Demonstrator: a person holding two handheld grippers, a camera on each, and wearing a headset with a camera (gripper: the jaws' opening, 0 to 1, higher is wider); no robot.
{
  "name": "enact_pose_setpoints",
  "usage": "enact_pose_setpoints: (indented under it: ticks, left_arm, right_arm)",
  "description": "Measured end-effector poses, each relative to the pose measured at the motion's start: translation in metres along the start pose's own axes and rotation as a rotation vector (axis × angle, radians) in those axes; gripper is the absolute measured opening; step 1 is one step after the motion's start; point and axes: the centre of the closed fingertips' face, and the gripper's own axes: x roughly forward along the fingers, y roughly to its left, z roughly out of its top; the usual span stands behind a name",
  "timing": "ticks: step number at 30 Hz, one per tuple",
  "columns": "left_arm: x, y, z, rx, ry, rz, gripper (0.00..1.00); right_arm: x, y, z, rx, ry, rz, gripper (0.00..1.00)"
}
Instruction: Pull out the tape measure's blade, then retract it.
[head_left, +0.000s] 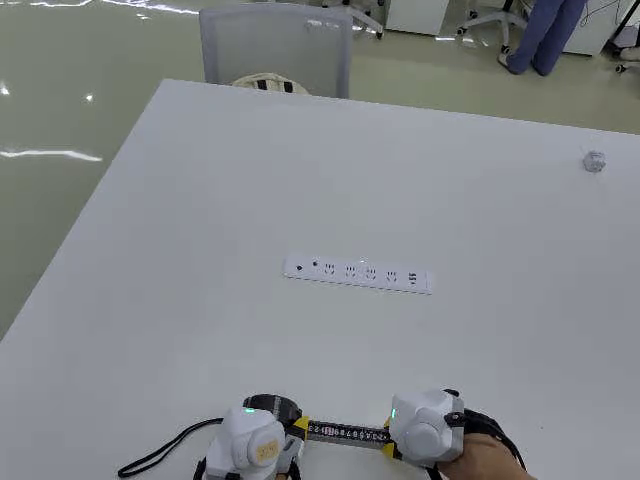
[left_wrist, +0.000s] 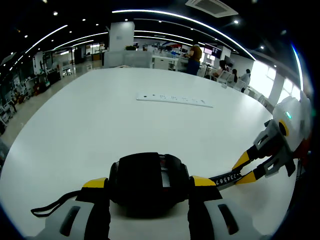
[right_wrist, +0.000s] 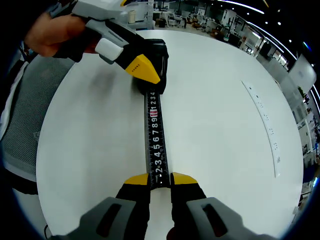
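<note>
A black tape measure case (left_wrist: 147, 182) sits on the white table, clamped between the yellow-tipped jaws of my left gripper (left_wrist: 148, 182); in the head view the case (head_left: 275, 408) lies at the near edge under the left gripper (head_left: 285, 438). Its black blade (right_wrist: 156, 137) with white numbers stretches a short way out from the case (right_wrist: 156, 60) to my right gripper (right_wrist: 160, 178), which is shut on the blade's end. In the head view the blade (head_left: 345, 433) spans between both grippers, with the right gripper (head_left: 392, 442) at its end. A black wrist strap (head_left: 160, 452) trails left from the case.
A white power strip (head_left: 357, 273) lies mid-table, beyond the grippers. A small crumpled clear object (head_left: 594, 161) rests far right. A grey chair (head_left: 277, 47) stands at the table's far edge. A person stands in the back right of the room.
</note>
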Motion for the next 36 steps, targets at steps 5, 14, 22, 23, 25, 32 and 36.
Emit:
enact_pose_setpoints:
  ticks: [5,14,22,23,25,32,36]
  left_arm:
    - [0.001,0.000,-0.001,0.000,0.000,-0.001,0.59]
    - [-0.001,0.000,0.000,-0.002,0.002,-0.001,0.59]
    - [0.000,0.000,-0.001,-0.003,0.002,0.000,0.59]
    - [0.000,0.000,-0.001,-0.003,0.002,0.000,0.59]
    - [0.000,0.000,-0.001,-0.003,0.001,0.000,0.59]
    - [0.000,0.000,0.000,-0.003,0.004,0.000,0.59]
    - [0.000,0.000,0.000,-0.005,0.005,0.000,0.59]
  right_arm:
    - [0.002,0.002,0.005,-0.006,-0.003,0.003,0.15]
    - [0.007,0.002,0.014,-0.016,-0.004,0.007,0.15]
    - [0.009,0.003,0.019,-0.018,-0.006,0.011,0.15]
    - [0.009,0.003,0.020,-0.019,-0.006,0.012,0.15]
    - [0.010,0.003,0.021,-0.020,-0.005,0.014,0.15]
    - [0.015,0.003,0.029,-0.027,-0.011,0.021,0.15]
    - [0.016,0.003,0.033,-0.029,-0.012,0.026,0.15]
